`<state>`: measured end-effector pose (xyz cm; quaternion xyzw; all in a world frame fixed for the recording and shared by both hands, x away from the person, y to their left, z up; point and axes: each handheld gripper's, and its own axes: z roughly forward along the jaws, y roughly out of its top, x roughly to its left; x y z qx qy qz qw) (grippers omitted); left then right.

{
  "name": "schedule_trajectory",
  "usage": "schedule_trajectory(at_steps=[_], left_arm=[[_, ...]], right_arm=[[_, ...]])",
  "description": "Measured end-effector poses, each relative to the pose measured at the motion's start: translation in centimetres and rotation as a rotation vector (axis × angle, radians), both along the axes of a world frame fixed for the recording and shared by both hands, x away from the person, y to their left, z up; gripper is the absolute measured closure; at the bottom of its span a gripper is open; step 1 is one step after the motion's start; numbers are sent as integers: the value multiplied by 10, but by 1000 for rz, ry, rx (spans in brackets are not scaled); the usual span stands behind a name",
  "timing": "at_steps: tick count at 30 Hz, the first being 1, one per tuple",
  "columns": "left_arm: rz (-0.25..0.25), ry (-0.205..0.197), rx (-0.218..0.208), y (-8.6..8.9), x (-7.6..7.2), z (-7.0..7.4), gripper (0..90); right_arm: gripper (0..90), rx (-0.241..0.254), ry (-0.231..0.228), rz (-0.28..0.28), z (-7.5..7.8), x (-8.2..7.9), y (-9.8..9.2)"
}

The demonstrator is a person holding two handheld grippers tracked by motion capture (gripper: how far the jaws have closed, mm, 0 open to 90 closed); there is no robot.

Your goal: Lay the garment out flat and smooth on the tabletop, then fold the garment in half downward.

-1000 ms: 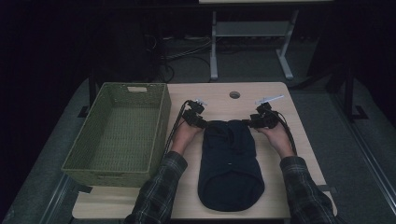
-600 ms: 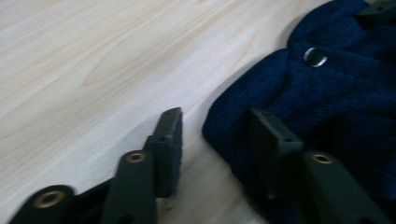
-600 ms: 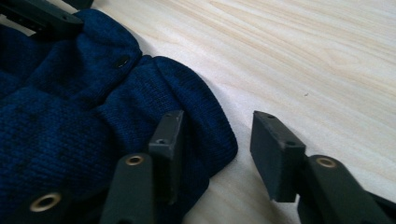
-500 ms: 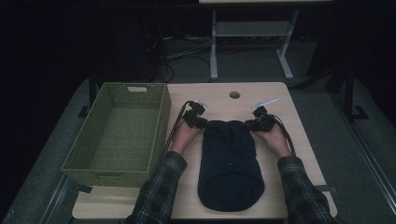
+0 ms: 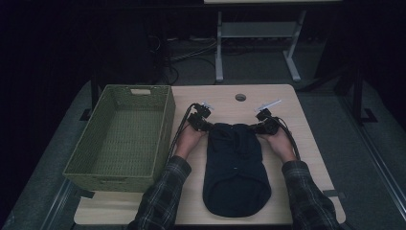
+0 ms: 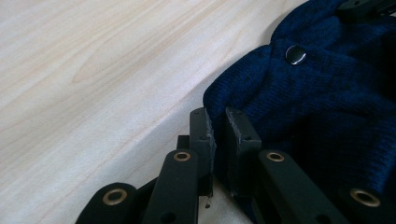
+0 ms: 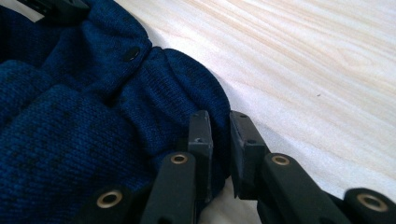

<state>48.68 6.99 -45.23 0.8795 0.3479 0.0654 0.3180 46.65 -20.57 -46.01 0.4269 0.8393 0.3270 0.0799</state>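
Observation:
A dark navy knit garment lies folded flat on the pale wooden table, with a dark snap button near its far edge. My left gripper is at the garment's far left corner and my right gripper at its far right corner. In the left gripper view, the left gripper has just been closing its jaws and they pinch the cloth's edge. The right gripper has likewise been closing, and a fold of the knit sits between its pads.
A green woven basket stands on the table's left side, close beside the left forearm. A round cable hole is in the table's far middle. A metal desk frame stands on the floor beyond the table.
Both grippers' jaws have closed onto the garment's far corners. The hands have edged slightly inward toward the cloth; the garment lies as before.

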Motion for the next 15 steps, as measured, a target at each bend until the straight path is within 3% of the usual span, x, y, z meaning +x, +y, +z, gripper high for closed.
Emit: schedule_trajectory(at_steps=[6,10,15], left_arm=[[12,-38,-6,0,-2,7,823],[24,-58,-30,3,-1,12,823],[47,-96,-35,4,0,23,822]], right_arm=[[803,13,10,8,8,1,-3],[803,1,-38,19,23,0,-2],[802,2,-62,27,37,2,0]])
